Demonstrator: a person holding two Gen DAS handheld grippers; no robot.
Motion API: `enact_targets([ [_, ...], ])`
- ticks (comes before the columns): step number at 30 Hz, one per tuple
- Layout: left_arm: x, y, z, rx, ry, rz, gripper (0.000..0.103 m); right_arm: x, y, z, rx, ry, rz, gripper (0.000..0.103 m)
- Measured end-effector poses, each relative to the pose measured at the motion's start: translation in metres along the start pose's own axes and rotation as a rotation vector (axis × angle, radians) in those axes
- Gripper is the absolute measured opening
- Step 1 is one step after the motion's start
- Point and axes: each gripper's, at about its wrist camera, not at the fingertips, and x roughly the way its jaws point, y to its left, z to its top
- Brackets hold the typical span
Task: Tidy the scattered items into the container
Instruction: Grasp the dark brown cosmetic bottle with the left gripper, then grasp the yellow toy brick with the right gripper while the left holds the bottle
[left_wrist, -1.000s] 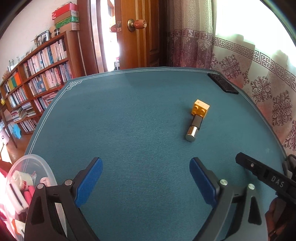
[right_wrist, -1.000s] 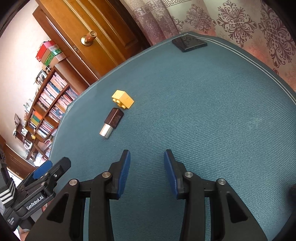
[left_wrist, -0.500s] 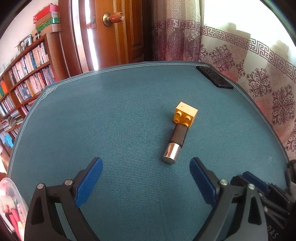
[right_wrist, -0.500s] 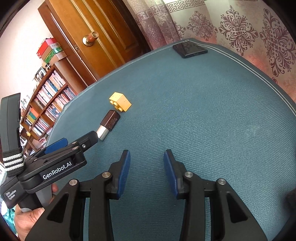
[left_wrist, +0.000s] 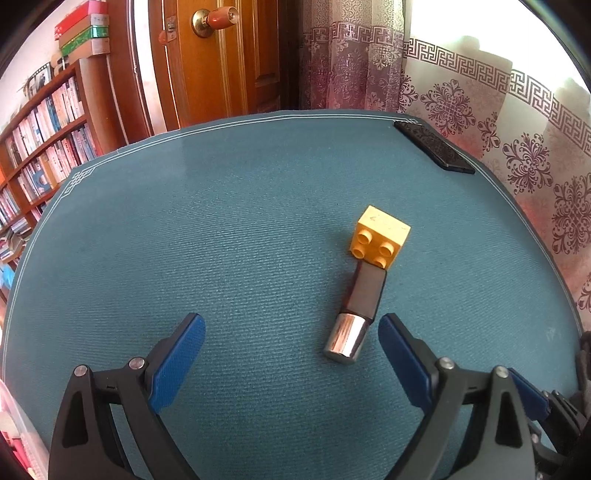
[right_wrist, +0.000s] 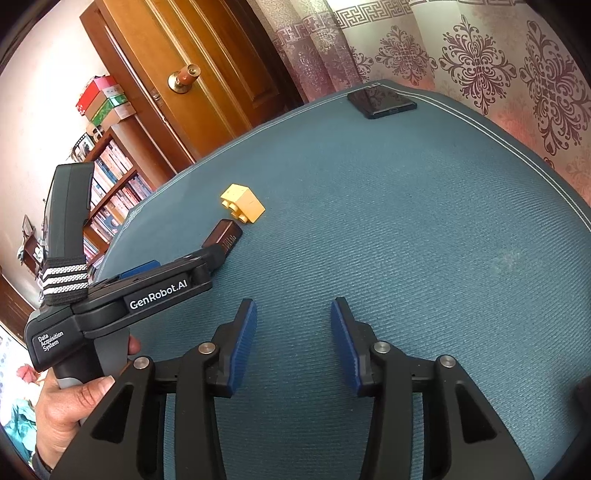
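since the left gripper (left_wrist: 291, 343) is nearer, jaws wide apart, the tube (left_wrist: 354, 314) lies just ahead toward its right finger, long axis pointing away to the brick (left_wrist: 382, 240) it touches; right gripper (right_wrist: 293, 343) half open, empty

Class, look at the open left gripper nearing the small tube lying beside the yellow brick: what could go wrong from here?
1. The tube lies nearer one pad of the left gripper, so closing might nudge it sideways or roll its round silver end.
2. Its far end seems to touch the yellow brick, which may get shoved.
3. The right gripper hovers close by, so the two could bump.
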Motion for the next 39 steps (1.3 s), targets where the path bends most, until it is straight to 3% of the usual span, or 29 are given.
enact_targets([
  [4,0.007,-0.007,0.003,0.032,-0.002,0.007,0.095,0.000,0.001,-0.001,-0.004,0.000,0.004,0.049],
  [10,0.012,-0.008,0.008,0.018,-0.014,-0.004,0.076,0.000,0.002,-0.001,-0.008,-0.001,0.004,0.051],
  [12,0.011,-0.009,0.008,0.025,-0.023,-0.013,0.067,0.000,0.002,-0.001,-0.012,-0.002,0.002,0.051],
  [17,0.006,-0.010,0.005,0.028,-0.042,-0.041,0.031,0.000,0.004,-0.002,-0.018,-0.005,-0.003,0.051],
  [19,0.005,-0.003,0.005,-0.006,-0.044,-0.062,0.022,0.000,0.004,-0.002,-0.020,-0.007,-0.004,0.051],
  [23,0.004,0.016,0.003,-0.086,-0.046,-0.110,0.022,0.000,0.004,-0.002,-0.022,-0.003,0.001,0.053],
  [25,0.002,0.022,0.001,-0.102,-0.050,-0.110,0.022,0.001,0.007,-0.002,-0.036,0.005,0.009,0.060],
  [31,0.000,0.044,0.000,-0.162,-0.062,-0.080,0.022,0.010,0.022,0.006,-0.092,0.034,-0.068,0.061],
  [39,-0.004,0.072,0.000,-0.242,-0.094,-0.038,0.023,0.039,0.036,0.044,-0.146,0.025,-0.100,0.061],
])
